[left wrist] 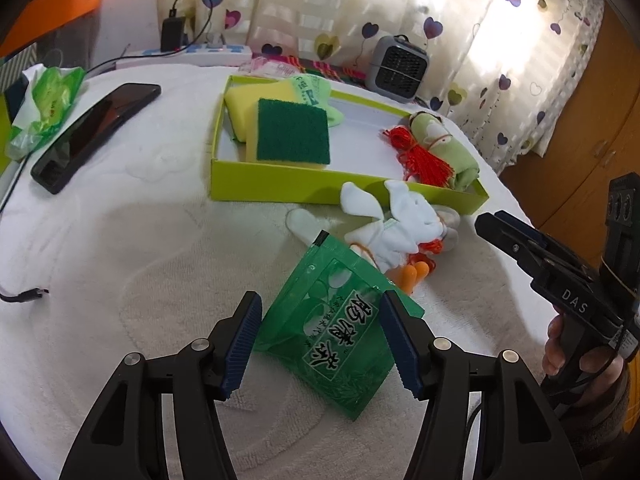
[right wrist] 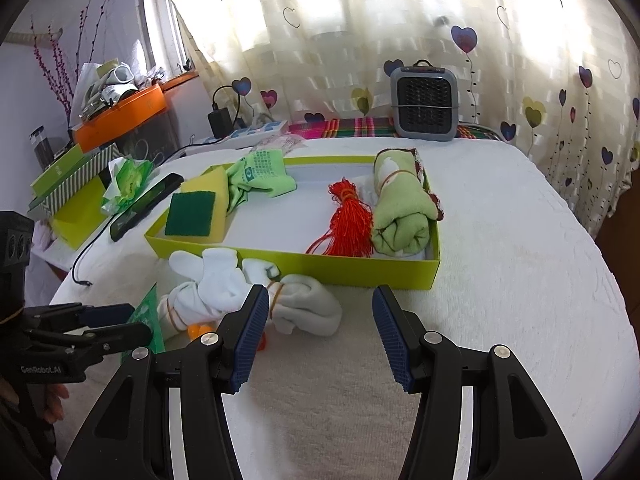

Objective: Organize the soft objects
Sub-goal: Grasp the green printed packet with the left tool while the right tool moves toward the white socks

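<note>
This looks like a room in a home, most likely a bedroom. Ahead of the right gripper [right wrist: 320, 336] a white towel-like cover [right wrist: 520, 280] lies over a wide soft surface, with a bright plaid blanket [right wrist: 352, 125] at its far edge. Behind hangs a pale curtain [right wrist: 320, 40] printed with hearts, daylight coming through it. A small grey heater [right wrist: 424, 98] stands by the curtain. To the far left are a power strip [right wrist: 260, 130] with a charger [right wrist: 220, 119], a phone [right wrist: 146, 206], and an orange shelf [right wrist: 120, 118] with clutter.
</note>
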Tool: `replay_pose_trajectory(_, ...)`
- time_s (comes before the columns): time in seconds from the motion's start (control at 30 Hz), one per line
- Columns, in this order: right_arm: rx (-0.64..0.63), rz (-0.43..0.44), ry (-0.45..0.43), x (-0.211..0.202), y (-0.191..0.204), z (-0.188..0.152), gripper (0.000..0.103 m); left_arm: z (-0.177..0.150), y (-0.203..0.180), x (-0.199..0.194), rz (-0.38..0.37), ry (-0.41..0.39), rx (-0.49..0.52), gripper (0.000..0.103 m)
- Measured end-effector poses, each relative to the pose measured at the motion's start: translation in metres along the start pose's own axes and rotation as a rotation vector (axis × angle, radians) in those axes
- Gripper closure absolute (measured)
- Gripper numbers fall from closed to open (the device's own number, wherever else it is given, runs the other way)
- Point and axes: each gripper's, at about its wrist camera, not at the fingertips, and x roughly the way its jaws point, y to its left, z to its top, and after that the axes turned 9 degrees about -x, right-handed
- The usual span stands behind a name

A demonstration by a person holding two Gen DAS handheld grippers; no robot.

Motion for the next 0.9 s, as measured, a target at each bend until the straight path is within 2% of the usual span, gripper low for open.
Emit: replay_pose_trajectory(0.9, -0.012, 0.02, 0.043, 0.011, 0.005, -0.003, 0.048, -0.009, -0.006, -0.001, 0.057, -0.004, 0.024, 0.039)
